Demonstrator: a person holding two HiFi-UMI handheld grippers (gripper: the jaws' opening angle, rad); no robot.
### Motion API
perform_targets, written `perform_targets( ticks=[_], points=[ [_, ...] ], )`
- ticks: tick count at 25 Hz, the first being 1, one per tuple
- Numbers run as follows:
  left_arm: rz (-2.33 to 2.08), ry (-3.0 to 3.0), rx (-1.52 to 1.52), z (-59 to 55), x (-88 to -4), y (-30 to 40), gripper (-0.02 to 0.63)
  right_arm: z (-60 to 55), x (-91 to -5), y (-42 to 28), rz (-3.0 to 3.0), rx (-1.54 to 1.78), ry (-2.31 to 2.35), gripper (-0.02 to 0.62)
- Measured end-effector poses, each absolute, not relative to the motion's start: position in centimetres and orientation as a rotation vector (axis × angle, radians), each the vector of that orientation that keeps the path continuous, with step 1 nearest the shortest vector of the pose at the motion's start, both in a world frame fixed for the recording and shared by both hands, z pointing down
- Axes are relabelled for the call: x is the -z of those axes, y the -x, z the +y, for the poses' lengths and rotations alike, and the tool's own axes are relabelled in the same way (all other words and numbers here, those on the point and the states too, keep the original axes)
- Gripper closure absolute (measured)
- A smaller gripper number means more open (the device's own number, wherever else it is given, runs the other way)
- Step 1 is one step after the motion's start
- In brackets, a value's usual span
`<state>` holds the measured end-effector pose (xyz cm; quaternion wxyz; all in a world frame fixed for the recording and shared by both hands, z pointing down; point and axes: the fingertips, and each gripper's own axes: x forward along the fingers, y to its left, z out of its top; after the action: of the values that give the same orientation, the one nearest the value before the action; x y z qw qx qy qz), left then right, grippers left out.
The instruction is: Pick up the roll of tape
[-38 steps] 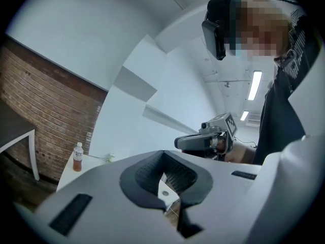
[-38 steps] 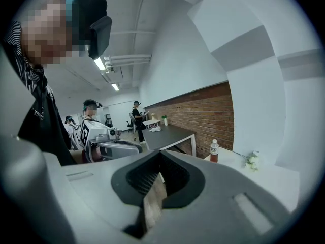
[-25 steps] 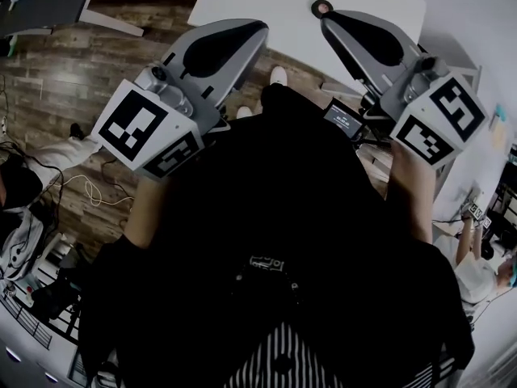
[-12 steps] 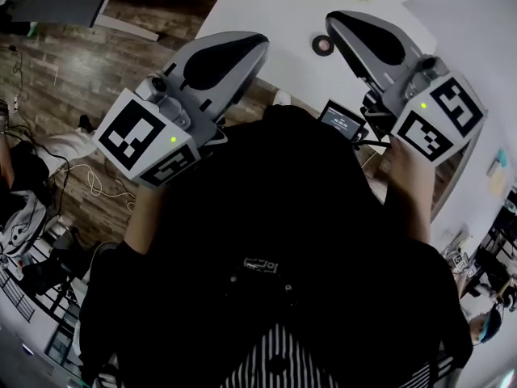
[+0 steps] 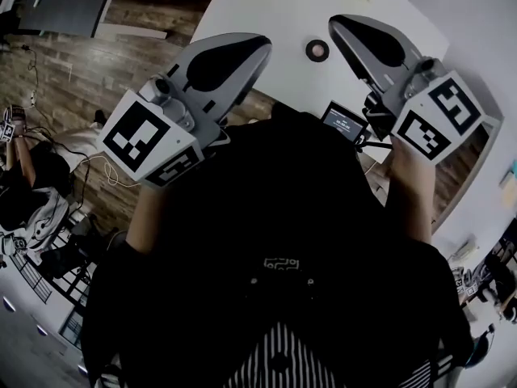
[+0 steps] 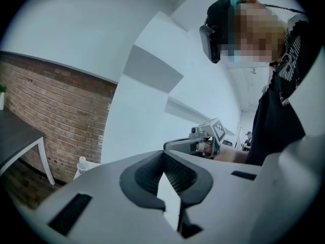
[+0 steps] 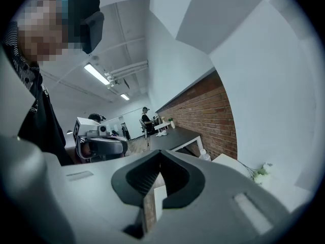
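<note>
You hold both tools raised in front of your chest at the near edge of a white table, each pointing roughly level across it. The left gripper hangs partly over the wooden floor beside the table, and its own view shows the jaws pressed together at the tips with nothing caught between the ribbed pads. The right gripper reaches over the tabletop, jaws likewise closed tip to tip and empty. The roll of tape, a small dark ring with a pale core, lies flat on the white table. From the head view it shows between the two gripper noses, nearer the right one, and neither tool touches it. A small lit screen sits below the right gripper, close to your body. The left gripper view takes in a brick wall, a clear bottle and the other tool held alongside. The right gripper view shows a sprig of white flowers at the table's far side.
</note>
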<state>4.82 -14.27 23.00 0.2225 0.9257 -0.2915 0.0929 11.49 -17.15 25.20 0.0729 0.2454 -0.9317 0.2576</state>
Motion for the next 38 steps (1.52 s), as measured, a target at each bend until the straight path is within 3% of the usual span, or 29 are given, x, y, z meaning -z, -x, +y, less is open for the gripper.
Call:
perform_targets(
  ticks=[15,23,38],
  points=[
    [-0.717,-2.539,-0.368,-15.3,-22.9,-7.7,0.603,-17.7,-25.9,-15.5,-2.792,-0.857,-0.849,0.592],
    [-0.597,-2.662,-0.261,-17.5,-18.5,-4.4,0.603,-17.5,-20.5,-12.9,-2.767,-0.644,-1.045,0.592],
    [-0.311,-2.646,-0.275,-19.7,-22.1,-7.8,0.602,-18.1,-24.4,-15.2,-2.597,-0.729,-1.240,0.592]
  ],
)
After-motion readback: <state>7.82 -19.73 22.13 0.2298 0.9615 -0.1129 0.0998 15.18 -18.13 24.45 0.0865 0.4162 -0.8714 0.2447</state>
